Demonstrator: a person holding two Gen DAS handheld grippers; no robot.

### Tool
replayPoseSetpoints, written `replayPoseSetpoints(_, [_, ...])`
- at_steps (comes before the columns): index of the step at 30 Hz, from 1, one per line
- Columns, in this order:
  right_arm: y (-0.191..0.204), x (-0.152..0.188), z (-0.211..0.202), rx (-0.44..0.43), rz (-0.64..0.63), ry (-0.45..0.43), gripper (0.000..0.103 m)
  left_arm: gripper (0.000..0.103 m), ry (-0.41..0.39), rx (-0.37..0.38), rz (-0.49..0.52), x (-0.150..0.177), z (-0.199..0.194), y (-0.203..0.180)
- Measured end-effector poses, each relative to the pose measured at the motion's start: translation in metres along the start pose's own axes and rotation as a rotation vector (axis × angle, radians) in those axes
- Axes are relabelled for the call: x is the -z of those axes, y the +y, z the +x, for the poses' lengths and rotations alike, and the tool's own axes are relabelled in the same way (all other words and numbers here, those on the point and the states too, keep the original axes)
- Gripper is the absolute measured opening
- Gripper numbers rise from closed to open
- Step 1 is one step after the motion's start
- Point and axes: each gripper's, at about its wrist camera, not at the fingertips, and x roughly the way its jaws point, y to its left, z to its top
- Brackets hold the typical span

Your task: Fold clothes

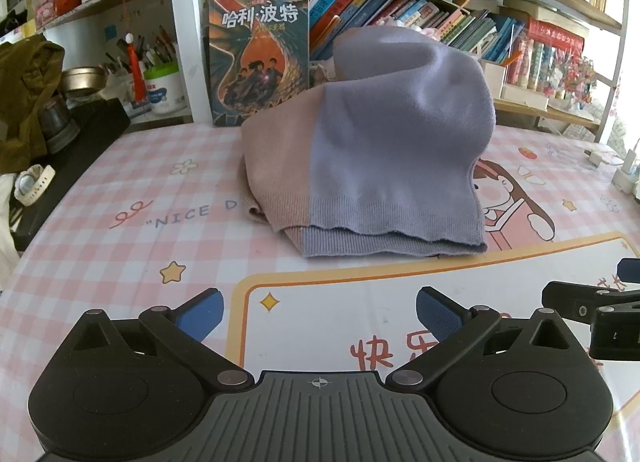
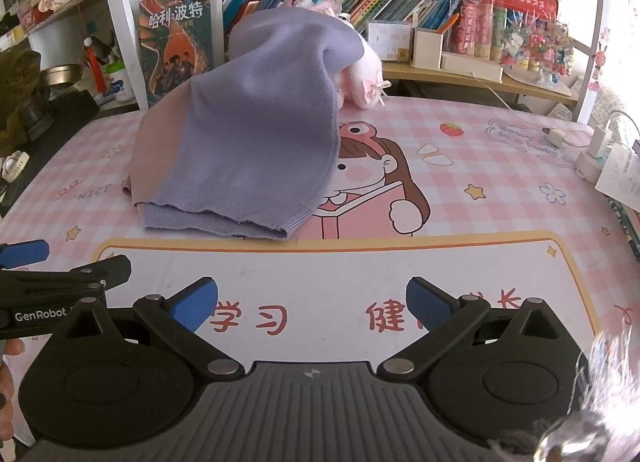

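— Since both sets of jaws stand spread wide with nothing between them, where does the garment lie from each?

— Straight ahead and apart. The left gripper [image 1: 319, 312] hovers low over the white panel of the pink checked cartoon mat on the table [image 1: 120, 262], its blue pads [image 1: 204, 308] parted and empty. The lilac and dusty-pink knitted sweater [image 1: 372, 166] sits beyond it, a little to its right, with its ribbed hem edge facing the jaws.

— And the right one?

— The right gripper [image 2: 312, 304] is likewise open and empty, at much the same height, with the sweater [image 2: 248, 142] ahead and off to its left. The two tools sit side by side, close together; the left one's black finger [image 2: 60, 282] shows at the edge of the right wrist view.

— Which way does the cloth run?

— Its long axis runs away from the jaws, from the doubled hem near the mat's panel up toward the bookshelf [image 1: 400, 14]. The far end rides up over a white and pink plush toy [image 2: 366, 76], so it stands humped, not flat.

— Which hand is nearer?

— Hard to call; I judge the left slightly better lined up with the pink hem corner [image 1: 292, 236], the right with the lilac corner [image 2: 280, 232].
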Motion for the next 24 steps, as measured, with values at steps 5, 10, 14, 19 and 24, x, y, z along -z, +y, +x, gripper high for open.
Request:
replayPoseSetpoints(5, [0.0003, -0.0001, 0.0006, 0.002, -0.002, 0.001, 0.102, 0.103, 0.004, 0.004, 0.000, -0.0001, 0.0018, -0.0001])
replayPoseSetpoints(10, [0.0001, 0.0002, 0.0020, 0.006, 0.002, 0.006, 0.102, 0.103, 0.005, 0.003, 0.001, -0.0010, 0.0031, -0.0005])
replayPoseSetpoints(14, [0.0008, -0.0004, 0.0029, 0.008, 0.004, 0.008, 0.102, 0.103, 0.005, 0.000, 0.002, -0.0016, 0.0040, 0.0000])
replayPoseSetpoints(19, [0.0015, -0.0009, 0.0039, 0.010, 0.004, 0.011, 0.102, 0.103, 0.007, 0.000, 0.000, -0.0020, 0.0062, 0.0016])
replayPoseSetpoints(24, [0.0023, -0.0011, 0.0063, 0.012, 0.008, 0.015, 0.102, 0.103, 0.008, 0.007, 0.000, -0.0016, 0.0074, 0.0034])
